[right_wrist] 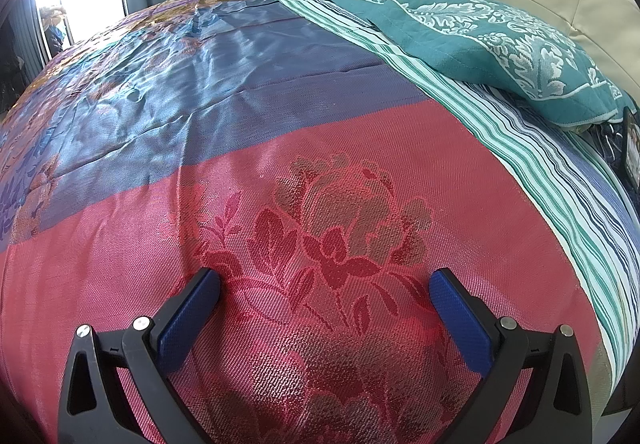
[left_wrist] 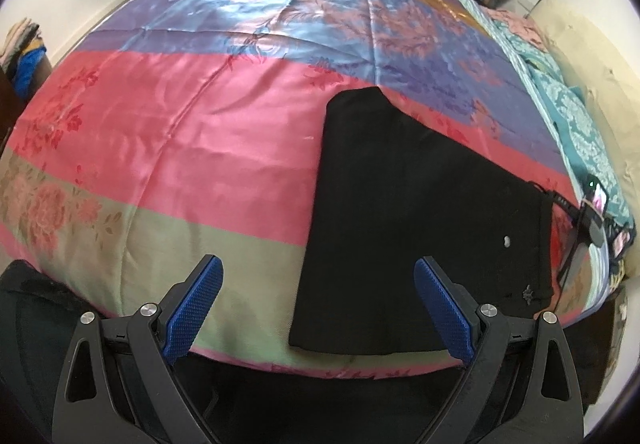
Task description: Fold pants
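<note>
The black pants (left_wrist: 416, 212) lie flat on the satin bedspread (left_wrist: 192, 148), near the bed's front edge & toward the right side of the left wrist view. They look already doubled: one long narrow dark panel, far end narrower, near hem running square along the green stripe. A small pale button or rivet shows on the right part.

Left gripper (left_wrist: 318, 308) hangs above the bed edge w/ blue pads spread wide, nothing between them. Its right pad (left_wrist: 440, 308) overlaps the pants' near hem in the view; whether it touches the cloth can't be told. Right gripper (right_wrist: 324, 308) is also released, jaws wide apart, empty, low over the red floral band of the bedspread. No pants in the right wrist view, so that claw is off to the side of the garment. A teal patterned pillow (right_wrist: 480, 40) and striped sheet (right_wrist: 500, 148) lie further right, clear of the work.

Step in hand, as a judgement: between folds. The lengthwise fold looks done; the crosswise fold is probably next.

Next move prob. calls for both claws to come to one end of the panel, one per corner, pinch all layers together, then lift and carry that end over to the other. Satin is slick, so the pants may slide if dragged; lift rather than pull.
</note>
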